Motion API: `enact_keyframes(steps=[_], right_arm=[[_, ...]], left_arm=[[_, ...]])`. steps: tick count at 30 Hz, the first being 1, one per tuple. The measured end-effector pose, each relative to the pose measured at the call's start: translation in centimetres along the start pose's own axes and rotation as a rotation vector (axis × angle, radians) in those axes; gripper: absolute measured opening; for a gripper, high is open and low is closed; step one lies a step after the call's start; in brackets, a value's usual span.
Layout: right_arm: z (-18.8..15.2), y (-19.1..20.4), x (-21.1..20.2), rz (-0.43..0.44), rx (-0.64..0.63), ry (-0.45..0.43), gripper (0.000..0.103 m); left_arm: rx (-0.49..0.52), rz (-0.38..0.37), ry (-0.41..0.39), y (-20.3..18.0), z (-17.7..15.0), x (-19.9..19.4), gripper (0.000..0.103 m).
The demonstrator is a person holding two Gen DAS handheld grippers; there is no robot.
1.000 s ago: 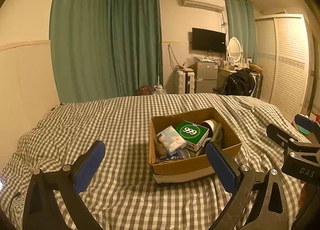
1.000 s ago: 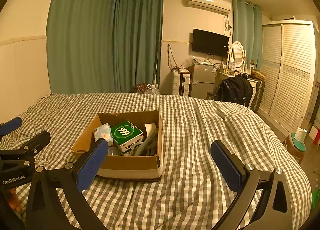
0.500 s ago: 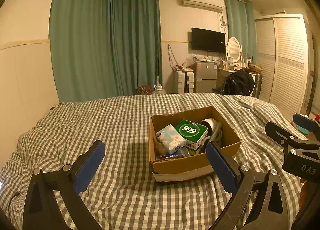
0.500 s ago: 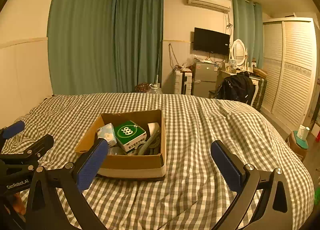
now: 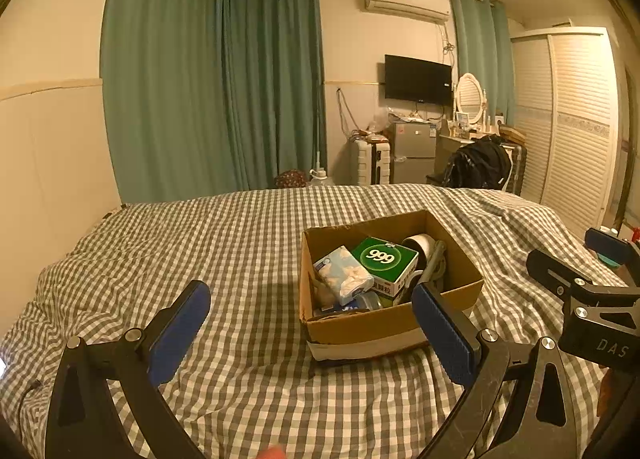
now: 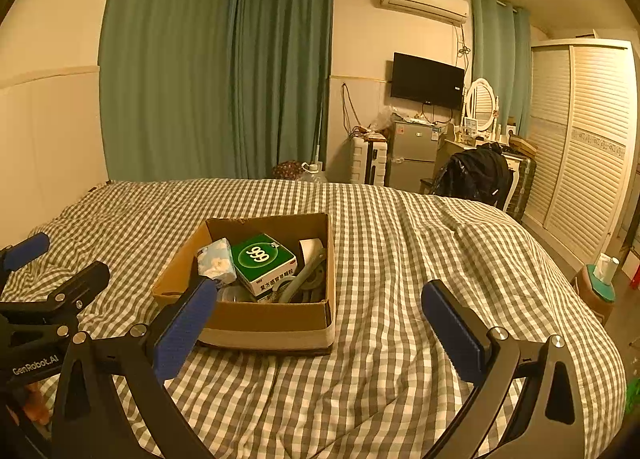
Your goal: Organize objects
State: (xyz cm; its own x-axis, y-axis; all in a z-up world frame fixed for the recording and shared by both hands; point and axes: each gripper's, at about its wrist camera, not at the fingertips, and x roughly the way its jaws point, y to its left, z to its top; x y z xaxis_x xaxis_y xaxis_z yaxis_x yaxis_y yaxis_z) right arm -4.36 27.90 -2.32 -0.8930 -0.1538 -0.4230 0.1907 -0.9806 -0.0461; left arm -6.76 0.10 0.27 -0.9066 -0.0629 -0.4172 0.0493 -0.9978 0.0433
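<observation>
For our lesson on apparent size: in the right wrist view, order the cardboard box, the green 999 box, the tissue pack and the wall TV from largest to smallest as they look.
1. cardboard box
2. wall TV
3. green 999 box, close to the TV, so unsure
4. tissue pack

The TV stands far off, so its look understates its true size.

We hold our left gripper and right gripper side by side, level, both with jaws spread wide and gripping nothing.

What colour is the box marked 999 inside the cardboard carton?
The box is green on top with white sides, clearest in the right wrist view.
</observation>
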Motion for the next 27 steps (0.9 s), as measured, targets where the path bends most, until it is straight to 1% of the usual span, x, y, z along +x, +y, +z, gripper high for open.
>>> enact_keyframes(steps=[7, 11, 18, 27], right_arm=[[0.13, 0.02, 0.11, 0.001, 0.001, 0.003, 0.103], [0.11, 0.13, 0.18, 0.000, -0.001, 0.003, 0.103], [0.02, 0.14, 0.11, 0.002, 0.000, 0.005, 0.103], [-0.14, 0.11, -0.05, -0.001, -0.006, 0.007, 0.103]], left_arm=[[-0.032, 0.009, 0.018, 0.45, -0.02, 0.12, 0.103], [-0.022, 0.020, 0.018, 0.39, 0.08, 0.06, 0.103], [-0.022, 0.004, 0.025, 0.08, -0.08, -0.09, 0.103], [-0.006, 0.009, 0.036, -0.36, -0.16, 0.03, 0.103]])
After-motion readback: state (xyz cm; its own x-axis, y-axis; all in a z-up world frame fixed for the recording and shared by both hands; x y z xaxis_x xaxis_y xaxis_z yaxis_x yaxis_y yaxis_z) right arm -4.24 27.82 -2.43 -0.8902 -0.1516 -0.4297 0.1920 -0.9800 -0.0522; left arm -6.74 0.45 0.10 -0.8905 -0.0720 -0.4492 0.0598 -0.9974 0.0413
